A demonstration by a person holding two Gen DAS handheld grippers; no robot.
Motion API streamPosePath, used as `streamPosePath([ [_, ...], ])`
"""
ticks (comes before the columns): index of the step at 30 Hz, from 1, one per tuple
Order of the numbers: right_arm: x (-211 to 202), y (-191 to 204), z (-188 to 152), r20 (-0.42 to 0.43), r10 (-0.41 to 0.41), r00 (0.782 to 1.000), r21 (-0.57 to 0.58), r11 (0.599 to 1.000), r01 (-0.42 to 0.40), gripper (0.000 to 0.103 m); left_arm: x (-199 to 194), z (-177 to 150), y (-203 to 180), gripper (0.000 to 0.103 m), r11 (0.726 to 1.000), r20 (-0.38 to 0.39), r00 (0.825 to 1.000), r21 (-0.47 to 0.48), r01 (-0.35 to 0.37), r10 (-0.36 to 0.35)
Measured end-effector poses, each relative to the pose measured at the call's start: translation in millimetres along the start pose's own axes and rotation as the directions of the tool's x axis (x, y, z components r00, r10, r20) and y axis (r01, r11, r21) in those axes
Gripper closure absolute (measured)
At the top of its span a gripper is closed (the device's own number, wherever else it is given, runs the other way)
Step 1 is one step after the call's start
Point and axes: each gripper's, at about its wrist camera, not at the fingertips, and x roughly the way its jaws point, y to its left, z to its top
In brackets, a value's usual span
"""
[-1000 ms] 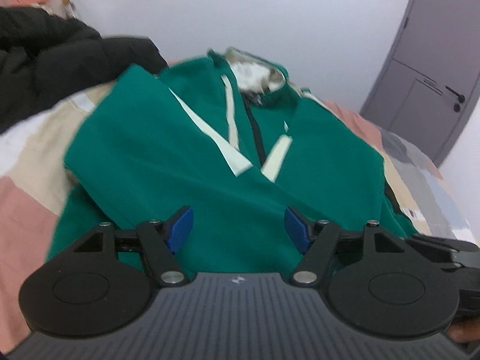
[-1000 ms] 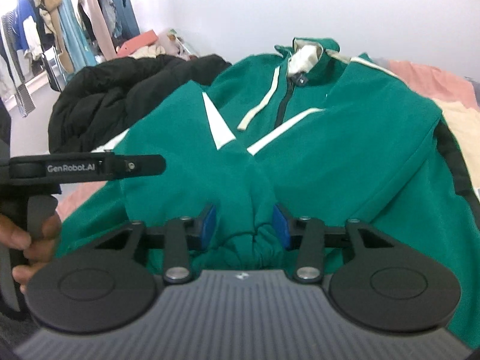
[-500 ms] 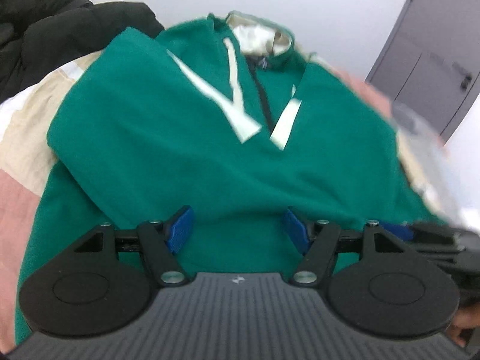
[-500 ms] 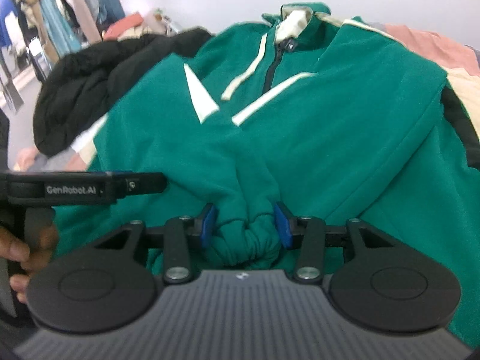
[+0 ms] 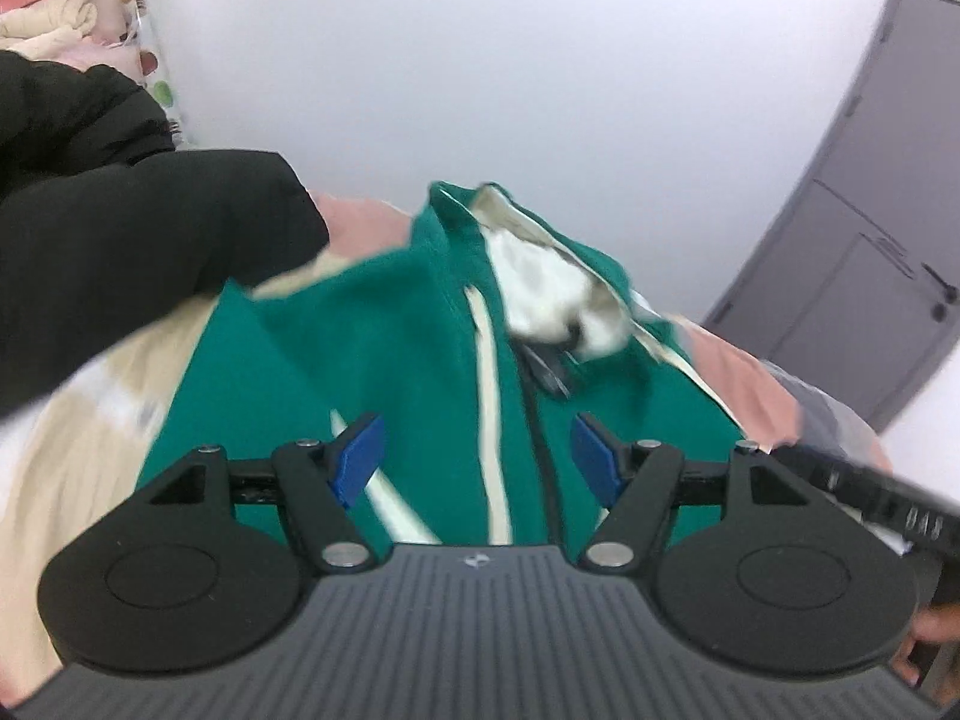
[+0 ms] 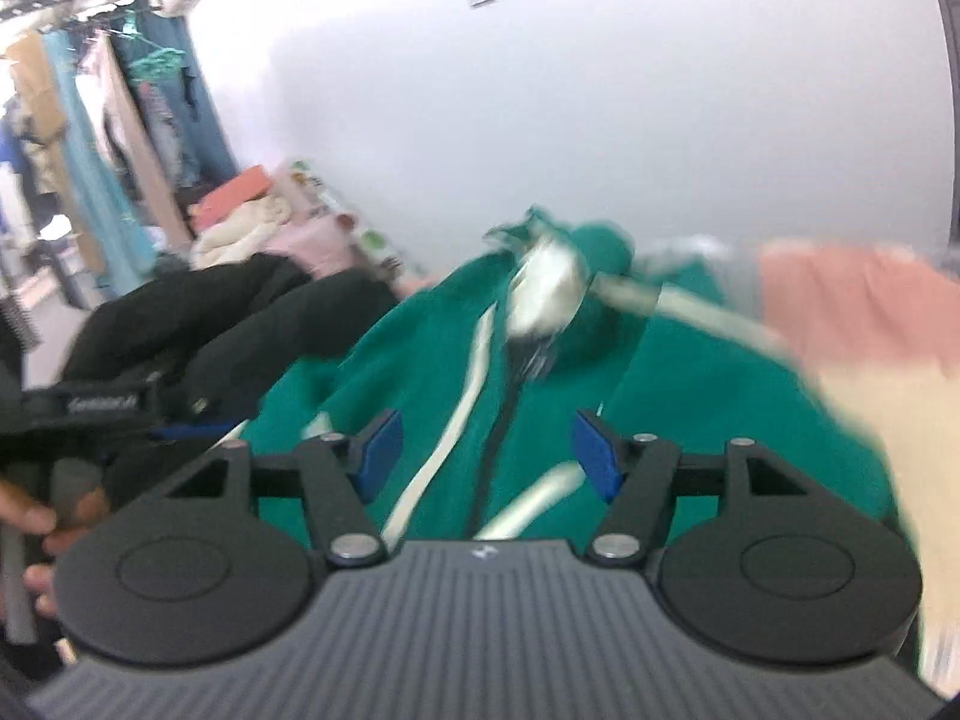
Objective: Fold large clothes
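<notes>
A green zip jacket (image 5: 390,360) with cream stripes lies flat on the bed, its collar (image 5: 540,294) with pale lining at the far end. My left gripper (image 5: 477,462) hovers open over the jacket's chest, just short of the collar, with nothing between its blue pads (image 5: 357,459). In the right wrist view the same jacket (image 6: 432,372) is blurred. My right gripper (image 6: 486,456) hangs over the zip line with its jaws opening; no cloth is pinched between its pads (image 6: 594,459). The left gripper's body (image 6: 102,405) shows at that view's left edge.
A black padded coat (image 5: 120,240) lies on the bed left of the jacket. The patchwork bedspread (image 5: 66,450) shows around it. A grey door (image 5: 870,300) stands at the right. A clothes rack (image 6: 90,120) and stacked clothes (image 6: 258,222) are at the far left.
Both grippers have moved forward and upward along the jacket toward its collar. The right gripper let go of the bunched green cuff and opened wider. The left gripper stayed open.
</notes>
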Motion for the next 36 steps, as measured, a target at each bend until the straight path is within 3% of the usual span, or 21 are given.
streamPosePath([
  [4, 84.3, -30.4, 58.3, 0.013, -0.059, 0.998, 0.023, 0.998, 0.059, 0.038, 77.7, 48.9, 19.1, 0.03, 0.999, 0.001, 1.0, -0.028, -0.019, 0.019],
  [8, 172.6, -72.4, 102.8, 0.019, -0.08, 0.997, 0.182, 0.98, 0.075, 0.038, 159.9, 92.7, 46.4, 0.03, 0.992, 0.0, 1.0, -0.129, 0.004, -0.004],
  [13, 267.1, -107.6, 119.0, -0.028, -0.077, 0.997, 0.244, 0.966, 0.082, 0.037, 249.8, 123.3, 70.5, 0.03, 0.967, -0.006, 0.998, -0.246, 0.06, -0.064],
  [18, 322.6, -116.1, 113.2, -0.115, -0.041, 0.993, 0.268, 0.961, 0.071, 0.037, 305.1, 132.2, 74.6, 0.031, 0.954, -0.063, 0.992, -0.288, 0.084, -0.106],
  [21, 340.7, -109.3, 108.8, -0.15, -0.016, 0.989, 0.263, 0.963, 0.055, 0.038, 314.3, 132.5, 71.7, 0.035, 0.955, -0.069, 0.99, -0.279, 0.103, -0.127],
  [23, 345.1, -95.0, 108.1, -0.161, 0.009, 0.987, 0.202, 0.979, 0.024, 0.048, 317.2, 135.2, 68.4, 0.057, 0.956, -0.081, 0.987, -0.272, 0.113, -0.14],
  [24, 345.9, -87.4, 107.9, -0.173, 0.021, 0.985, 0.179, 0.984, 0.01, 0.052, 316.4, 134.7, 66.0, 0.077, 0.958, -0.089, 0.987, -0.268, 0.102, -0.13],
  [25, 346.0, -80.5, 109.2, -0.187, 0.022, 0.982, 0.16, 0.987, 0.008, 0.064, 312.8, 135.4, 65.0, 0.091, 0.962, -0.092, 0.989, -0.259, 0.092, -0.12],
  [26, 347.5, -76.4, 114.1, -0.194, 0.011, 0.981, 0.136, 0.991, 0.016, 0.083, 308.0, 135.7, 63.4, 0.093, 0.966, -0.091, 0.989, -0.243, 0.089, -0.114],
  [28, 338.1, -63.3, 119.8, -0.186, -0.023, 0.982, 0.068, 0.997, 0.036, 0.09, 294.9, 137.7, 60.1, 0.094, 0.974, -0.076, 0.992, -0.206, 0.088, -0.106],
  [36, 249.3, -20.2, 139.0, 0.016, 0.045, 0.999, -0.098, 0.994, -0.043, 0.092, 217.2, 133.2, 42.7, 0.095, 0.99, 0.016, 0.993, -0.071, 0.122, -0.121],
])
